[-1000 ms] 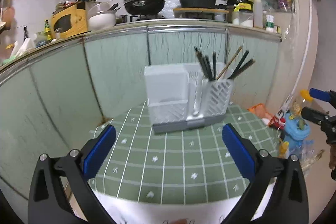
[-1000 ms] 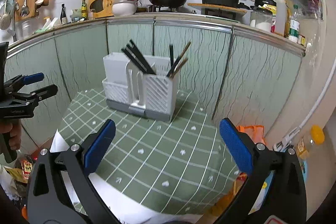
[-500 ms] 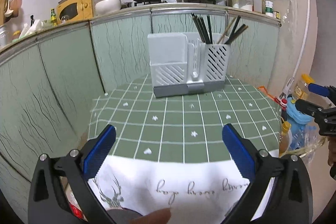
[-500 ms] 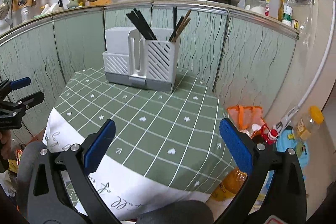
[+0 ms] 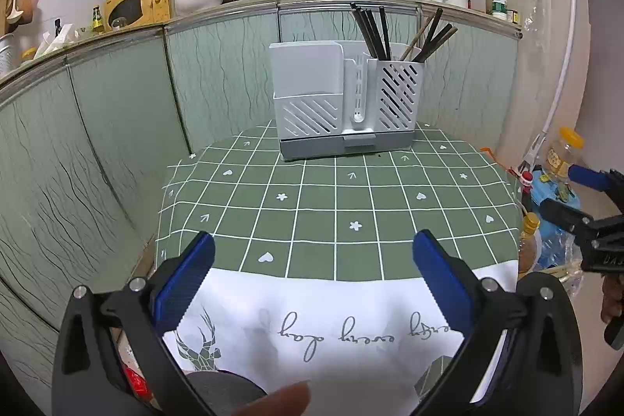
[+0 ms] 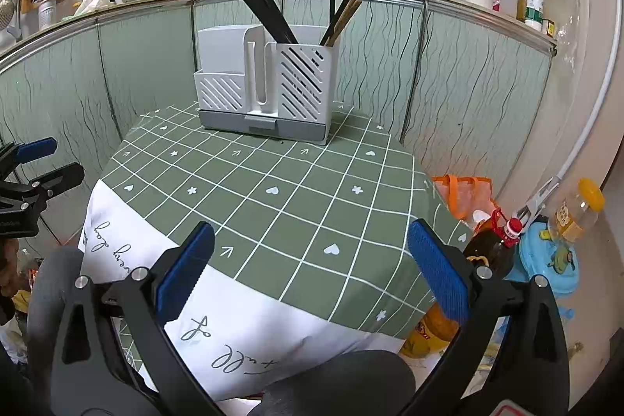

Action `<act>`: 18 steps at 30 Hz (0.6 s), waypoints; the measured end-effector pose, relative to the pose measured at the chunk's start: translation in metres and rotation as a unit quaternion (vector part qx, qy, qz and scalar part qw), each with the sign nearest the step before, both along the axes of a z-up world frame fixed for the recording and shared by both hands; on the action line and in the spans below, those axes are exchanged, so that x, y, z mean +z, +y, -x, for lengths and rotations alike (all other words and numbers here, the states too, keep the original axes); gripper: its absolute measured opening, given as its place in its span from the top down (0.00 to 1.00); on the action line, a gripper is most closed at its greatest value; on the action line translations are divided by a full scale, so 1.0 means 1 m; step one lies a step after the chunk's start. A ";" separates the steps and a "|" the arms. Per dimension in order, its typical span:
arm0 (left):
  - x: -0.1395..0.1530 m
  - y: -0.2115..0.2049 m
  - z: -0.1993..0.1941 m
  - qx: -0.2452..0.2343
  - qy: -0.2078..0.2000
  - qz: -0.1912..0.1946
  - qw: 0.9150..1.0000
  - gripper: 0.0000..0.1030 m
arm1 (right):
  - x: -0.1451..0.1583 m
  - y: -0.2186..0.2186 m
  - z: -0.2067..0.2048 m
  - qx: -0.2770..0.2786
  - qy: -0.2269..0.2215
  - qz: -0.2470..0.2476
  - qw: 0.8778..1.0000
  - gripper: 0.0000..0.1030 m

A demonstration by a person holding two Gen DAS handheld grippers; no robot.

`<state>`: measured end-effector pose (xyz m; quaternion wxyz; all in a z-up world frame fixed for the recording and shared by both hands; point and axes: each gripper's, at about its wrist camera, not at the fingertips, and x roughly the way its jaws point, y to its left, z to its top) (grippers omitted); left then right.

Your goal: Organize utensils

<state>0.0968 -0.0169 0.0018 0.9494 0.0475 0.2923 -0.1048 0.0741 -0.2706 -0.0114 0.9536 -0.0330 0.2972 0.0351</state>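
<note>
While chopsticks (image 5: 374,32) stand in rack (image 5: 345,104) at far table (image 5: 351,197) edge | task seemingly done, nothing loose left on cloth | left tool (image 5: 312,279) wide open, empty | right tool (image 6: 310,269) wide open, empty, both off near edge
</note>
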 end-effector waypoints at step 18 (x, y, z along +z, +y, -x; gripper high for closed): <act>0.000 -0.006 0.001 -0.006 0.004 0.000 1.000 0.04 | -0.004 -0.001 0.001 -0.003 0.005 -0.006 1.000 0.08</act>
